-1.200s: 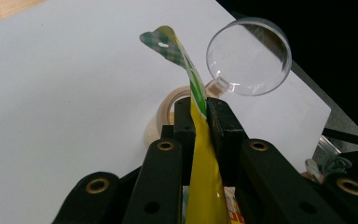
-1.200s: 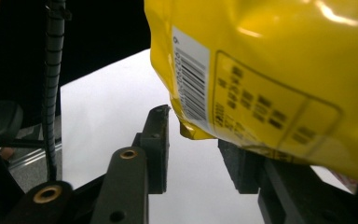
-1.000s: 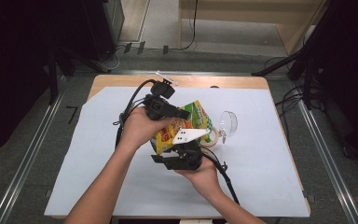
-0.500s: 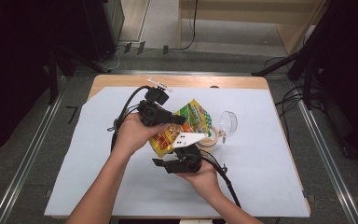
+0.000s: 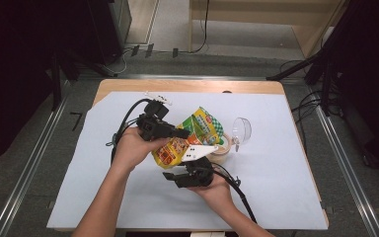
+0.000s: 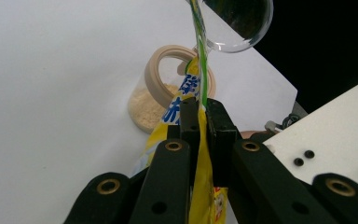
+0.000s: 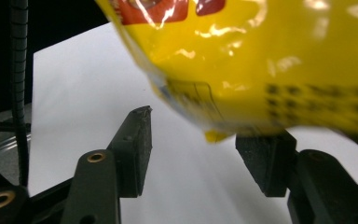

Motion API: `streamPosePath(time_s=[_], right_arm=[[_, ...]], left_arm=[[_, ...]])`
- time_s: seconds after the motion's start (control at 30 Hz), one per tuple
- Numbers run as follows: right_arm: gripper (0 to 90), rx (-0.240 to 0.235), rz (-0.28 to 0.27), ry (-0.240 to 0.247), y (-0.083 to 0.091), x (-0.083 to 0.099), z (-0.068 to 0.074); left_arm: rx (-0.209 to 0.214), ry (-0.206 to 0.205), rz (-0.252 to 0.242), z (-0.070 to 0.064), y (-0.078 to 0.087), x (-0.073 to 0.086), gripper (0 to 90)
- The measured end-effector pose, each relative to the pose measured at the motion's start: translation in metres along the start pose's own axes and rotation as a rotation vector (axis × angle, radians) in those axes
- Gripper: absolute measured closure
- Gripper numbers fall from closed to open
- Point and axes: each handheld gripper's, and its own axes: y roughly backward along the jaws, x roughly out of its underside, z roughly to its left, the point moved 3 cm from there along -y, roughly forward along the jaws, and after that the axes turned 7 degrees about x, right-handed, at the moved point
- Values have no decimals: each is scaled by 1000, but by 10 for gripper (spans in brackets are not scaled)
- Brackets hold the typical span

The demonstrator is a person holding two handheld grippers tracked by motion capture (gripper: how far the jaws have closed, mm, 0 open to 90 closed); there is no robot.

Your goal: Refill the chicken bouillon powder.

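Observation:
A yellow and green snack bag (image 5: 197,133) hangs tilted over the white table cover (image 5: 286,182), near a small jar (image 5: 223,150) with a beige rim. My left gripper (image 5: 183,133) is shut on the bag's edge (image 6: 200,100); its jaws pinch the foil just in front of the jar (image 6: 161,95), which holds pale powder. My right gripper (image 5: 176,176) sits below the bag's lower corner. Its jaws stand open (image 7: 200,128), with the bag's yellow bottom (image 7: 270,60) hanging just above and between them, not clamped.
A clear round lid (image 5: 241,130) lies right of the jar, and it looms at the top of the left gripper view (image 6: 237,23). Cables trail from both grippers. The wooden table edge (image 5: 187,86) runs along the back.
My left hand has shifted a little left and toward me with the bag still clamped. The right gripper has dropped slightly toward me, staying open under the bag.

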Motion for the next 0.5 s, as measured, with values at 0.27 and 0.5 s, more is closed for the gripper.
streamPosePath(time_s=[0.27, 0.5], right_arm=[[450, 22, -10, -2, 0, 4, -6], [447, 58, 14, 0, 1, 6, -13]], left_arm=[[5, 9, -3, 3, 3, 7, 884], [-4, -5, 14, 3, -3, 13, 850]])
